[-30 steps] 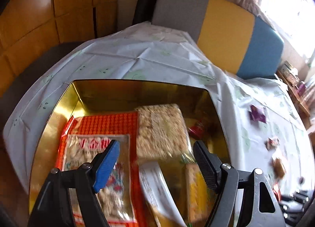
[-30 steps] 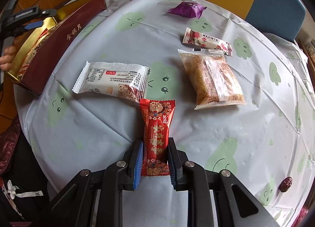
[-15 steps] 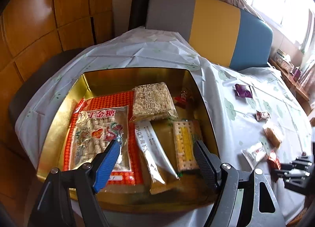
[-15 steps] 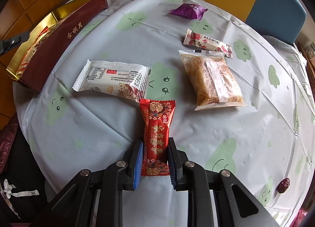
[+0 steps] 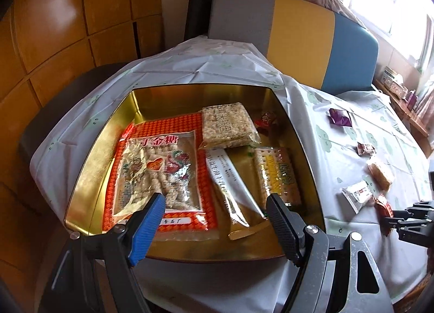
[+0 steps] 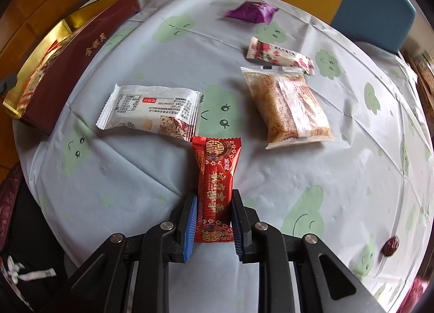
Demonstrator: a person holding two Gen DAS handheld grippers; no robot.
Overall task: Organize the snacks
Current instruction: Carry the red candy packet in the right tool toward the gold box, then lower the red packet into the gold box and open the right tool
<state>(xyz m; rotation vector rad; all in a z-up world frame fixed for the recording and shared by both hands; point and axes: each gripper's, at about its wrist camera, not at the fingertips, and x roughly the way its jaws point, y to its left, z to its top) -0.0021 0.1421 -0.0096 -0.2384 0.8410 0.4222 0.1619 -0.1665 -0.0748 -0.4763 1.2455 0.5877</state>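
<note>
My left gripper is open and empty, held back from the near edge of the gold tin, which holds a big orange candy bag, a rice-cake pack, a white packet and a cracker pack. My right gripper is shut on a red snack packet that lies on the tablecloth. Beyond it lie a white packet, a clear brown-cake pack, a floral bar and a purple packet. The tin shows at the left in the right wrist view.
A round table with a green-cloud cloth. A red date lies near its right edge. A grey, yellow and blue sofa back stands behind the table. Wooden panelling is on the left.
My left gripper has pulled back and up from inside the tin, so the whole tin now shows. My right gripper stays shut on the red packet in the same place.
</note>
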